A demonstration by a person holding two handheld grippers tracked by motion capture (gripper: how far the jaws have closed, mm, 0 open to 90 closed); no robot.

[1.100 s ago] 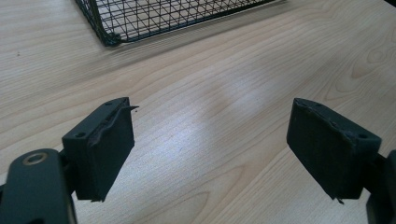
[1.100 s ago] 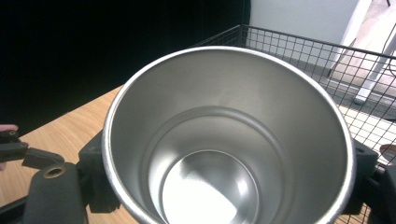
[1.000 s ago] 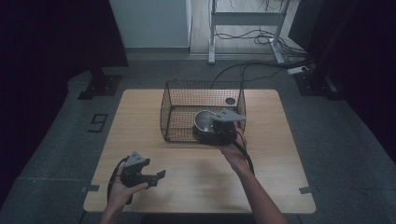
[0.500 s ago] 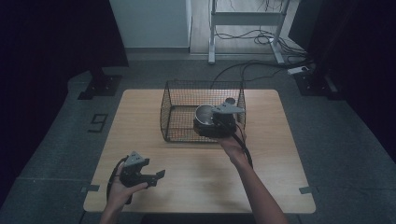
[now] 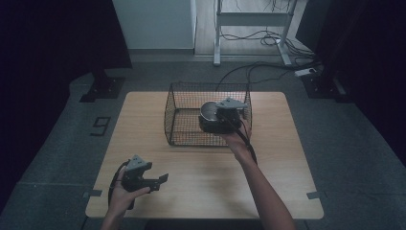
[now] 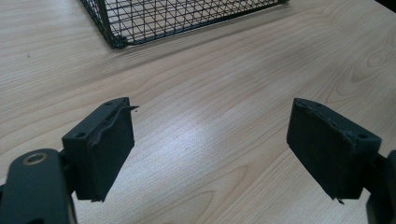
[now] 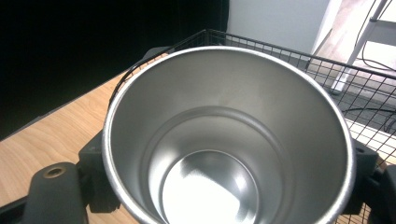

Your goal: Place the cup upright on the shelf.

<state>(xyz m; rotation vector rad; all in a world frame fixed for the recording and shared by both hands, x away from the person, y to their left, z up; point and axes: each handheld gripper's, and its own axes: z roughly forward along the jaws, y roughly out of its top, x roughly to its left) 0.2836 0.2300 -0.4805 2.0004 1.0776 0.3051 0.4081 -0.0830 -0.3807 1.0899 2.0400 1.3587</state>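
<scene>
High view has the right gripper [image 5: 216,120] clamped on a steel cup [image 5: 208,111], holding it over the wire basket [image 5: 178,125] at the table's [image 5: 282,158] 12 o'clock side. Toward 7 o'clock, the left gripper [image 5: 160,181] hovers with its jaws spread wide apart, nothing between them.

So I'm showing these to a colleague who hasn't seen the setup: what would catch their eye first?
Probably the shiny, empty metal cup, clamped between the jaws of the right gripper and held at the right end of the wire basket on the far half of the wooden table. After that, the left gripper, near the table's front left corner, open with nothing between its jaws.
</scene>
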